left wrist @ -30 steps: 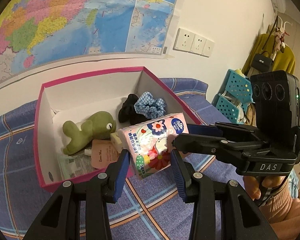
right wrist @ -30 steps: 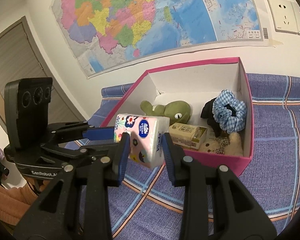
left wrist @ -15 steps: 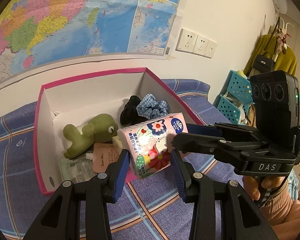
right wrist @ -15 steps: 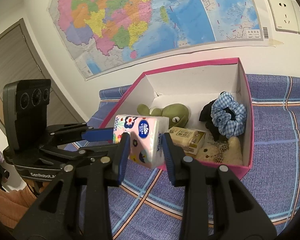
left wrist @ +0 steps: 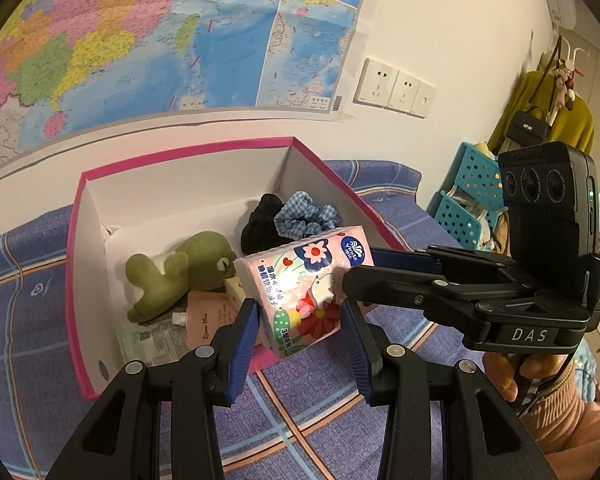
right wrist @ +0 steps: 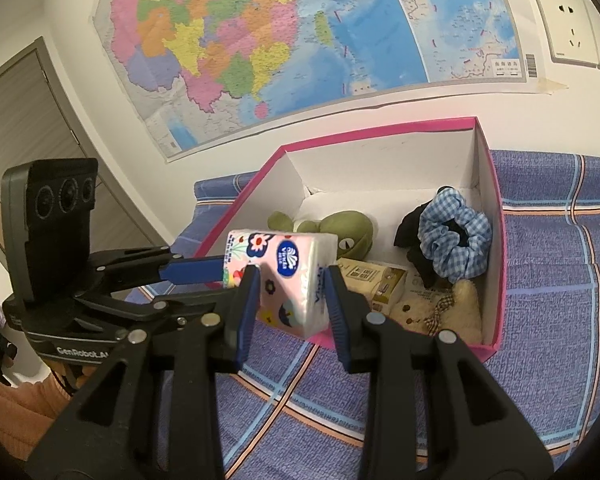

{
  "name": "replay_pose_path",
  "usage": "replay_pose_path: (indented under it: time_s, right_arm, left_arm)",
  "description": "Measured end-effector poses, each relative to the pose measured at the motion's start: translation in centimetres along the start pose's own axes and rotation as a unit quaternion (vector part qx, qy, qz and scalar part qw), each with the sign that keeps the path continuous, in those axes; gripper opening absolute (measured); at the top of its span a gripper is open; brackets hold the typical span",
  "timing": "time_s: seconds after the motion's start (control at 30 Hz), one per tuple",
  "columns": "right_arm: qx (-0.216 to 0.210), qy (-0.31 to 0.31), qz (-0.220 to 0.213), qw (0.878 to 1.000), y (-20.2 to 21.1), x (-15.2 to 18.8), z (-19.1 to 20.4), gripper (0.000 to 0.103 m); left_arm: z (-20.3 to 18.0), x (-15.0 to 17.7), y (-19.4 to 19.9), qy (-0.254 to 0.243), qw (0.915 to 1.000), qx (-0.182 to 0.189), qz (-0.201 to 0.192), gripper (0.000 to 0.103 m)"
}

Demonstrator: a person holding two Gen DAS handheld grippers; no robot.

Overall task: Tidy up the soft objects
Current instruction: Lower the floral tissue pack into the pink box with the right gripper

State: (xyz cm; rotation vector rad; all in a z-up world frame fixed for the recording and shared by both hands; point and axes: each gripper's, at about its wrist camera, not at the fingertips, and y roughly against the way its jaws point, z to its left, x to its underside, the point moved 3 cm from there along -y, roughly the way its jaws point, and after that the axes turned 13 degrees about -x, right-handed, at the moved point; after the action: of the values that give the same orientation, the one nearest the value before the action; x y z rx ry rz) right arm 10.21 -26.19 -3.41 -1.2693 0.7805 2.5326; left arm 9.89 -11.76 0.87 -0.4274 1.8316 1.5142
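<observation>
A pink floral tissue pack [left wrist: 304, 288] is held in the air by both grippers at the near rim of the pink box [left wrist: 188, 152]. My left gripper [left wrist: 298, 320] is shut on its lower end; my right gripper [right wrist: 290, 284] is shut on its other end, and the pack shows there too [right wrist: 288, 268]. The right gripper's fingers reach in from the right in the left wrist view [left wrist: 400, 276]. In the box [right wrist: 380, 132] lie a green plush frog [left wrist: 180, 268], a blue gingham scrunchie [right wrist: 456, 236], a black cloth [left wrist: 260, 224] and a beige teddy [right wrist: 452, 308].
The box sits on a blue checked bed cover [right wrist: 540, 340] against a wall with a map [right wrist: 280, 40] and sockets [left wrist: 396, 88]. Small packets [left wrist: 204, 320] and a carton [right wrist: 372, 280] lie in the box. Teal baskets [left wrist: 468, 196] stand at the right.
Both grippers and the tissue pack have risen slightly and drawn back from the box; the grip on the pack is unchanged.
</observation>
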Motion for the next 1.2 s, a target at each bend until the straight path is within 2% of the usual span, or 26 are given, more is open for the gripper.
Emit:
replay_pose_path:
  time_s: [1.2]
  right_arm:
    - [0.009,-0.008,0.004,1.0,-0.7,-0.8,-1.4,0.036]
  left_arm:
    - [0.2,-0.9,-1.5,-0.004,0.9999,-0.004,0.01,0.041]
